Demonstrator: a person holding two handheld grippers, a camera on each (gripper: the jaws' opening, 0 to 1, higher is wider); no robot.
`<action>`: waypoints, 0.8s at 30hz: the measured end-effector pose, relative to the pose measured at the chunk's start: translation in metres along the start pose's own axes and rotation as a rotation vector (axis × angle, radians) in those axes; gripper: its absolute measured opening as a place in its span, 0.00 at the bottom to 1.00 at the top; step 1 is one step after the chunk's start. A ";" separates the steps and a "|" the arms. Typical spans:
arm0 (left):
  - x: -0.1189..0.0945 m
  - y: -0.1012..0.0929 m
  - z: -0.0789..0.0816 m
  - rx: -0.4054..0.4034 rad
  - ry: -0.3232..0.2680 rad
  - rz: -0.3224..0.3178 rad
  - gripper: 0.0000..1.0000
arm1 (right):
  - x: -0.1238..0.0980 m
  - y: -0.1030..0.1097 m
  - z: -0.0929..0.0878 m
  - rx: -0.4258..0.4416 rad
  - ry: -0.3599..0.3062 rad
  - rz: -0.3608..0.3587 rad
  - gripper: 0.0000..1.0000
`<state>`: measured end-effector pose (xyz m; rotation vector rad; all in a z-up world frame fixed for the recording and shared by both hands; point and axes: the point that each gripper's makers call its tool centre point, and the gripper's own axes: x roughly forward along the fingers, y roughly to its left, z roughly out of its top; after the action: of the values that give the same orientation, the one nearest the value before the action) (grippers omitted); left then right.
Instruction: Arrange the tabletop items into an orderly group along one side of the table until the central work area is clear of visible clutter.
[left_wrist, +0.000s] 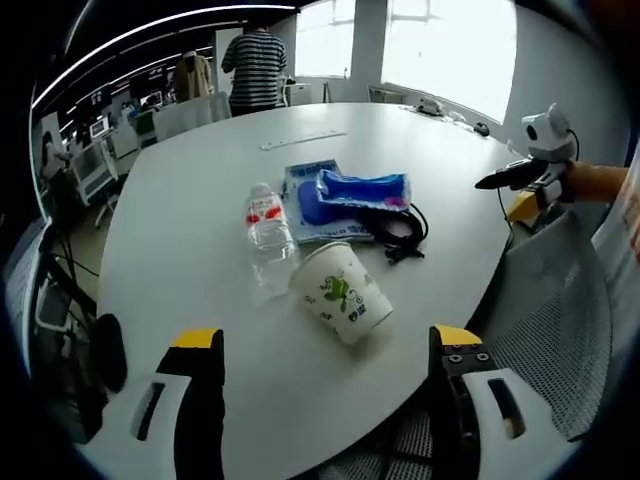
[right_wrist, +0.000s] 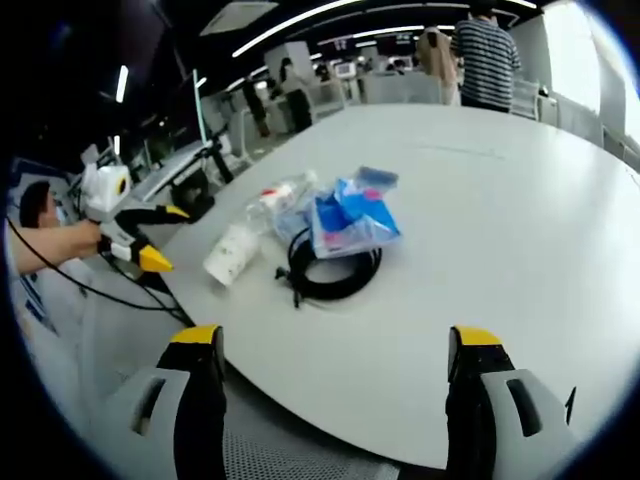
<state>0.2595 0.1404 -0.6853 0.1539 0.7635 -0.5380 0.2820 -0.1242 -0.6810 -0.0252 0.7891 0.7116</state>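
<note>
Both my left tongs (left_wrist: 325, 355) and right tongs (right_wrist: 335, 355) gape apart, empty; paper cup (left_wrist: 341, 291), water bottle (left_wrist: 268, 233) and black cable (right_wrist: 332, 268) lie ahead of them.

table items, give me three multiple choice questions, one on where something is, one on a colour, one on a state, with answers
1. Where does the paper cup lie relative to the water bottle?
A. beside its lower end, nearer the left gripper
B. at the table's far edge
C. on top of the blue package

2. What colour is the coiled cable?
A. white
B. black
C. red

3. What state is the paper cup in?
A. upright
B. lying on its side
C. held between the fingers

Answers:
1. A: in the left gripper view the cup lies by the bottle's lower end, on the camera's side.
2. B: the right gripper view shows a black coil next to the blue package.
3. B: its open mouth faces sideways on the table, and both grippers are apart from it.
</note>
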 end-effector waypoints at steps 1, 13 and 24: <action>0.000 0.000 -0.001 -0.002 0.003 0.001 0.86 | 0.000 0.000 0.000 0.001 0.000 0.001 0.92; 0.001 -0.004 -0.003 -0.024 0.022 -0.005 0.79 | -0.002 -0.003 -0.003 0.010 0.004 0.011 0.90; 0.004 -0.005 -0.002 -0.045 0.037 -0.011 0.81 | -0.002 -0.004 -0.003 0.006 0.007 0.011 0.90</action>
<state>0.2583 0.1348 -0.6894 0.1183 0.8121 -0.5295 0.2820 -0.1293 -0.6829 -0.0182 0.7989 0.7199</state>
